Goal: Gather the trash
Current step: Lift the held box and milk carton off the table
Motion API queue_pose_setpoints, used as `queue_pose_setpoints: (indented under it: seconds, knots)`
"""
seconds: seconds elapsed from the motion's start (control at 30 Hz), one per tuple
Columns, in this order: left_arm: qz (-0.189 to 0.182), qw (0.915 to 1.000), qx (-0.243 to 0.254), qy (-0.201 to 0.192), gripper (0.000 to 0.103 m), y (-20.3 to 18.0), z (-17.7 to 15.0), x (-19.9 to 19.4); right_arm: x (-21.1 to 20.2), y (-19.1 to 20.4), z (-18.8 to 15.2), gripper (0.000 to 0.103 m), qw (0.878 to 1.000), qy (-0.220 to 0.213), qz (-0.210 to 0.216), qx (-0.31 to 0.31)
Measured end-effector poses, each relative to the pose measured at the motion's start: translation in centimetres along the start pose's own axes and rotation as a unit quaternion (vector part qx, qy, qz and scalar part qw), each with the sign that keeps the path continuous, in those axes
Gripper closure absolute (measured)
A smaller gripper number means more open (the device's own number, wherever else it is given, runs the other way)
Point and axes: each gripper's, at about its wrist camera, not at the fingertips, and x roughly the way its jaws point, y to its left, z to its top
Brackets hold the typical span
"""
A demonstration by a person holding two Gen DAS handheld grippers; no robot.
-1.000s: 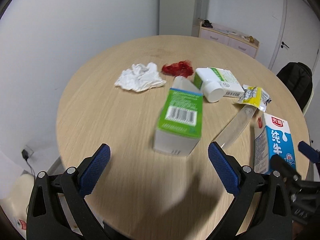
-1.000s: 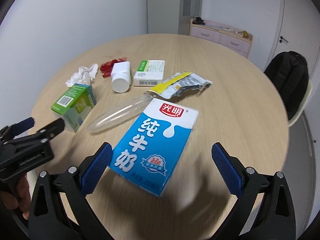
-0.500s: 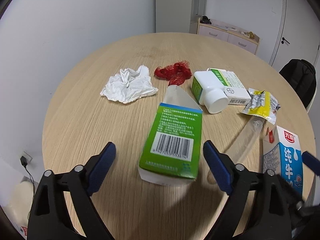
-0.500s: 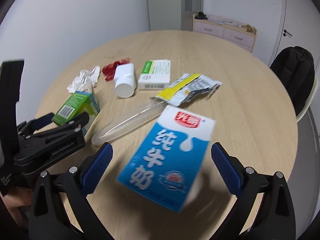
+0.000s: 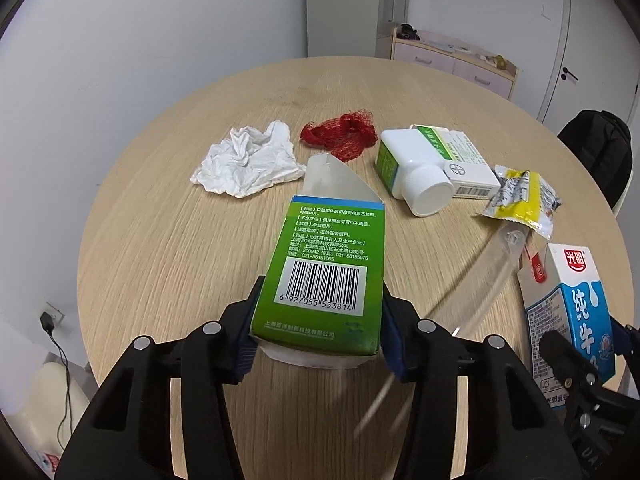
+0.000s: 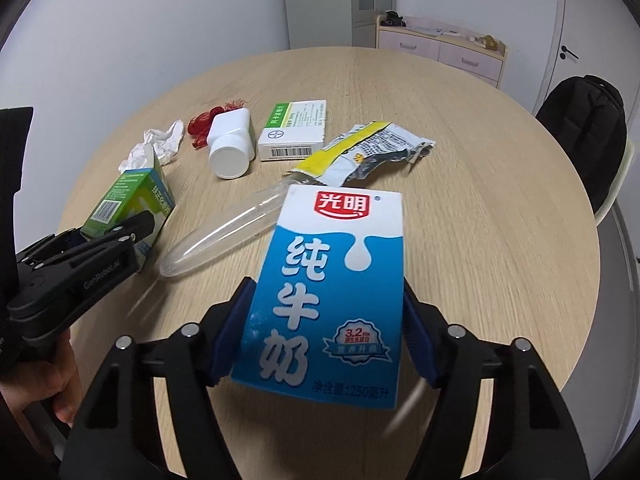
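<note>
A green medicine box (image 5: 332, 248) with a barcode and an open top flap sits between my left gripper's (image 5: 320, 320) blue pads. Those jaws are closing and the pads touch its two sides. A blue and white milk carton (image 6: 328, 280) lies between my right gripper's (image 6: 326, 328) pads. These jaws are closing too and meet the carton's edges. Both boxes are at the near side of the round wooden table (image 5: 160, 260), the green box (image 6: 120, 196) to the left of the carton (image 5: 576, 304).
Further back on the table lie a crumpled white tissue (image 5: 248, 160), a red net (image 5: 344, 136), a white bottle (image 5: 416, 168), a white-green medicine box (image 5: 464, 160), a yellow wrapper (image 5: 524, 196) and a clear plastic tube (image 5: 480, 272). A black backpack (image 5: 600, 148) rests on a chair at right.
Both pairs of jaws have gone from wide open to closed in against the sides of their boxes. The left gripper moved forward over the green box. The milk carton's near end has tilted.
</note>
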Motion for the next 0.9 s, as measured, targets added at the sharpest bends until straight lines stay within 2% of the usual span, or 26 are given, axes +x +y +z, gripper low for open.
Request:
queue_pose_setpoints:
  seconds: [0.2,0.4,0.9]
  knots:
    - [-0.002,1.0000,0.001,-0.003,0.054,-0.7,-0.7,-0.9,-0.4,-0.5,-0.2,0.043,1.000,-0.003,0.002,-0.013]
    - [0.001,0.9999,0.004,-0.011,0.054,-1.0,-1.5,-2.0,-0.7,-1.1,-0.3,0.043,1.000,-0.006,0.007,-0.016]
    - [-0.006,0.9998,-0.006,-0.020,0.054,-0.3,-5.6,-5.6,-3.4,-1.4,-3.0,0.043,0.999,-0.030,0.010,-0.017]
